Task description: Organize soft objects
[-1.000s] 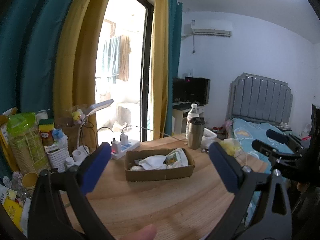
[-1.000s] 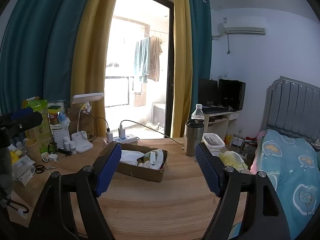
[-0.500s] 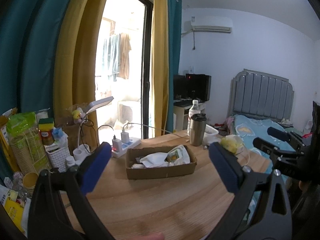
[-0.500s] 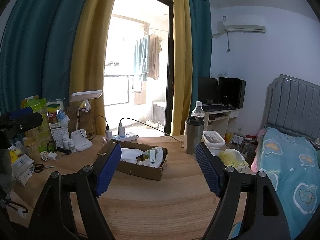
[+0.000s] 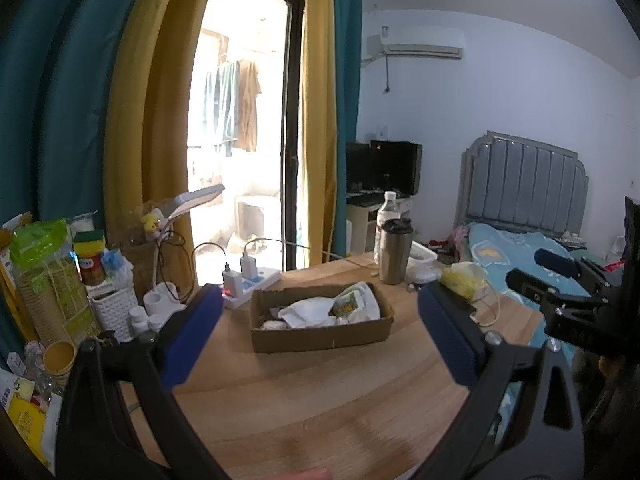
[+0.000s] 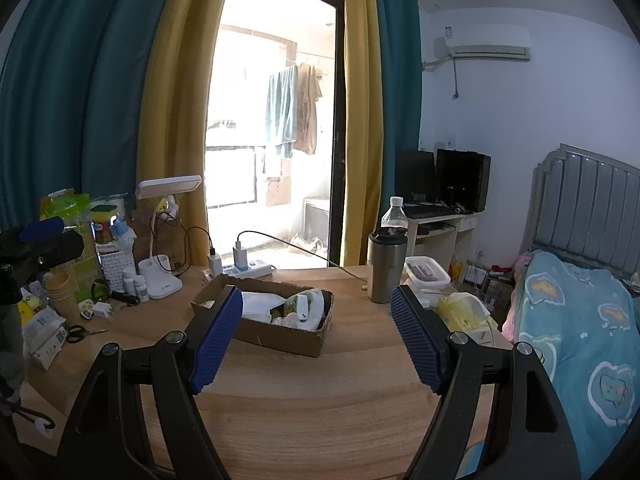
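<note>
Both hand-held grippers, left (image 5: 320, 334) and right (image 6: 316, 338), hover wide open and empty over the table (image 6: 320, 408), barely shifted since a second ago, so the soft things in the box (image 6: 280, 338) remain untouched.

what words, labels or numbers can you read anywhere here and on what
No text is legible in either view.
Green paper-cup pack: print too blurred to read.
Red-labelled jar: label unreadable.
Pouch in the cardboard box: printed design, no readable words.
Air conditioner: sticker too small to read.
Tissue pack: print too blurred to read.
</note>
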Demonstrator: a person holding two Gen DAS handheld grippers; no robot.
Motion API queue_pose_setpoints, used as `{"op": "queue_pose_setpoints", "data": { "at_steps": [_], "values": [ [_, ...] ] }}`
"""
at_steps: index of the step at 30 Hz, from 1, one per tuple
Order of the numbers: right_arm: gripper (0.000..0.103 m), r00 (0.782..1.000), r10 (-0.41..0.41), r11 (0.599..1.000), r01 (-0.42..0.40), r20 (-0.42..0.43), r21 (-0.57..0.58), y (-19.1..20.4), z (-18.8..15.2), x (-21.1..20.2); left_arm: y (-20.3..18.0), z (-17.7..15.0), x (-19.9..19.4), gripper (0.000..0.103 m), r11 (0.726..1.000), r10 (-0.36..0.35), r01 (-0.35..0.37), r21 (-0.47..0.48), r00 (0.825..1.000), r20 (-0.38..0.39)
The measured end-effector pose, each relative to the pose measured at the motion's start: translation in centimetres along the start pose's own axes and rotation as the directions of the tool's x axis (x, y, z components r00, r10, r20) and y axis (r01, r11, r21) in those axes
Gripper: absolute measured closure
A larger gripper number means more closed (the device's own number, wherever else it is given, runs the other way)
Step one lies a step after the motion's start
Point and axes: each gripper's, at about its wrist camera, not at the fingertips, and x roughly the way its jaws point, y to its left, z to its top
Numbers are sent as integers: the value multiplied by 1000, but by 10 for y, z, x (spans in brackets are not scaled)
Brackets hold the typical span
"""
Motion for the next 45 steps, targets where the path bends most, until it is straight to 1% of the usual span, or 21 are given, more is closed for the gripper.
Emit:
{"op": "queue_pose_setpoints", "data": {
  "at_steps": [45],
  "values": [
    [23, 1000, 5, 1000, -5, -12, -3, -1, -1, 3, -1, -6, 0, 4, 1000, -4, 4, 2, 1000, -6]
  ]
}}
